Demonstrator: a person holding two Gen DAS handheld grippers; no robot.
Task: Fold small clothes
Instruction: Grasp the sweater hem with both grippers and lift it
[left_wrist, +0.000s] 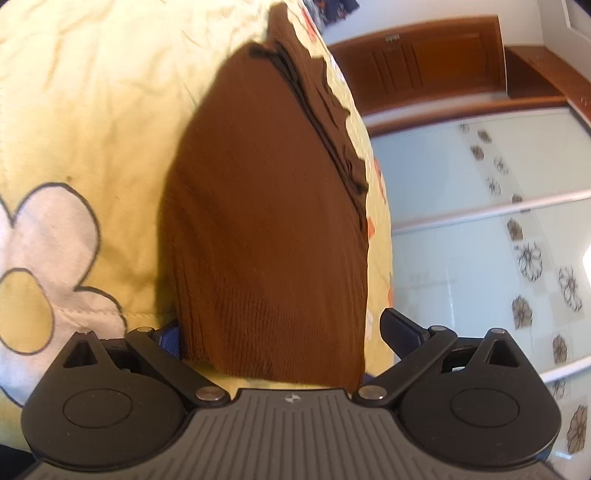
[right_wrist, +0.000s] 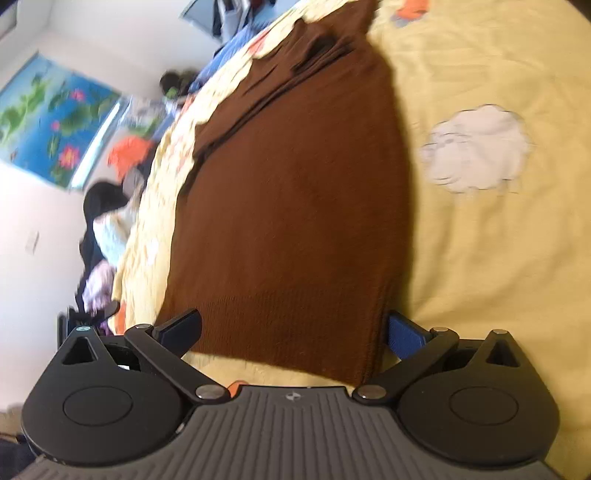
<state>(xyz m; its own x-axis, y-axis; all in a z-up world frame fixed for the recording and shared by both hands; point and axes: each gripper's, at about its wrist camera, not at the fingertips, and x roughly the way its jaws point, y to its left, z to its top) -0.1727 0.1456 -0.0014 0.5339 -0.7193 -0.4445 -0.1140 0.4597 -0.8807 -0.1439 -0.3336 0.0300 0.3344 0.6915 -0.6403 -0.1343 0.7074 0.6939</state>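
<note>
A brown knitted garment lies on a yellow bedspread, with stacked folded edges at its far end. It also shows in the right wrist view. My left gripper is open, its fingers spread wide on either side of the garment's near hem; the left finger is partly hidden by the fabric. My right gripper is open too, its fingers straddling the near hem of the same garment. Neither gripper holds the cloth.
The bedspread has white flower and cloud patches. Beyond the bed's edge are a wooden door, glass sliding panels, a wall poster and a pile of clothes.
</note>
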